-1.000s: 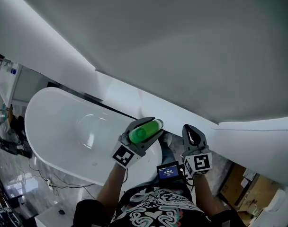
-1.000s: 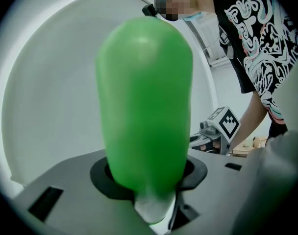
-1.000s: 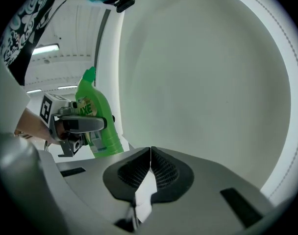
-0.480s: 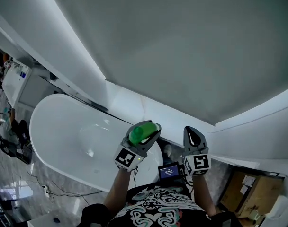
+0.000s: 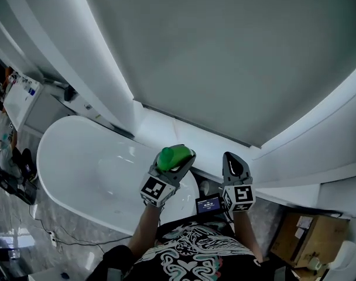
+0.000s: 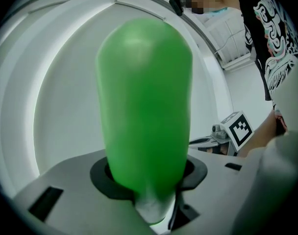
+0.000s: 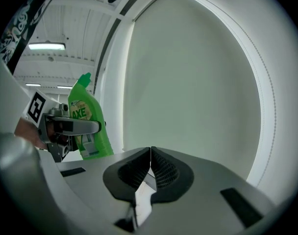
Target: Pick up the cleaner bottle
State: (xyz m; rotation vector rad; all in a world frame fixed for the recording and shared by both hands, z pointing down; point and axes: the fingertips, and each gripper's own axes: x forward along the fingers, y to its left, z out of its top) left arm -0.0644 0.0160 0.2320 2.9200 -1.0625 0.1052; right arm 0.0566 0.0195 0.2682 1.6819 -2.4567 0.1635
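The green cleaner bottle (image 5: 173, 156) is held in the air, clamped between the jaws of my left gripper (image 5: 177, 161). In the left gripper view the cleaner bottle (image 6: 145, 106) fills the middle of the frame, with the black pads (image 6: 195, 170) pressed on both its sides. The right gripper view shows the cleaner bottle (image 7: 88, 126) upright with a label, held by the left gripper (image 7: 85, 127). My right gripper (image 5: 235, 167) is beside it on the right, shut and empty, its pads (image 7: 161, 170) touching.
A white bathtub (image 5: 78, 168) lies below and left of the grippers. A pale curved wall (image 5: 225, 57) fills the space ahead. A small screen (image 5: 208, 204) sits between the arms. Cardboard boxes (image 5: 298, 239) stand at the lower right; clutter and cables lie on the floor at left.
Both grippers have risen, with the bottle still in the left one. The view has tilted up, so more wall shows and the tub sits lower left.
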